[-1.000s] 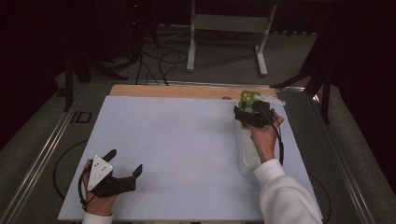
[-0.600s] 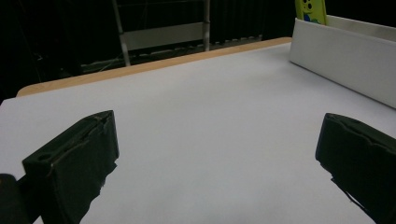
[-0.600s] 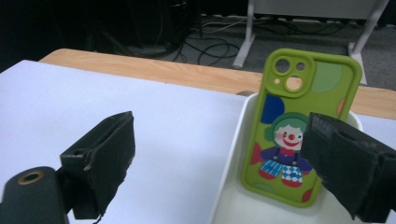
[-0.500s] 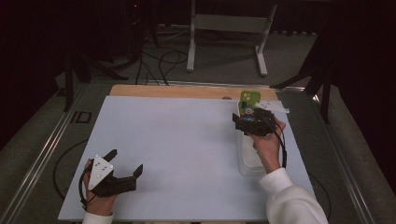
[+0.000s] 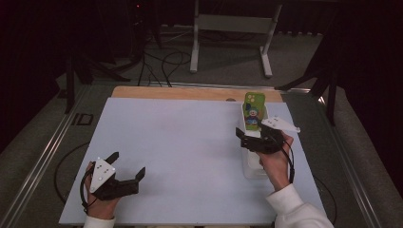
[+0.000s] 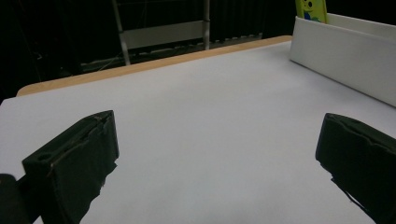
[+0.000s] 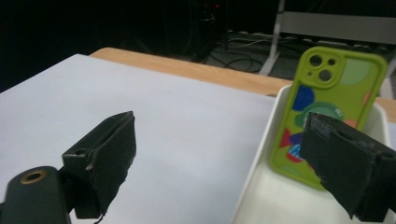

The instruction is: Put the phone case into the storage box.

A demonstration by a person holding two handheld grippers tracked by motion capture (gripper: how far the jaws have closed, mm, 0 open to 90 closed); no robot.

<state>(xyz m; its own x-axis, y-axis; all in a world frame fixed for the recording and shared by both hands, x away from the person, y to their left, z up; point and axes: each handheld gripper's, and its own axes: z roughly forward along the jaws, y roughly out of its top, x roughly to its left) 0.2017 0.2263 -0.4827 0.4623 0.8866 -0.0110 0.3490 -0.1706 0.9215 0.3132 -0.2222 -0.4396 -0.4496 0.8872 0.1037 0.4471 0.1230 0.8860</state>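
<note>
The green phone [image 7: 332, 114] stood upright at the far end of the white tray [image 5: 251, 167]; the right gripper [image 5: 248, 137] hovered above that tray, jaws spread wide, grasping nothing; the left gripper [image 5: 127, 168] rested on the table [image 5: 180, 142], jaws also released.

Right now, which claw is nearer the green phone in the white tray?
Right. The right claw hovers over the tray just before the green phone; the left claw sits across the table.
</note>
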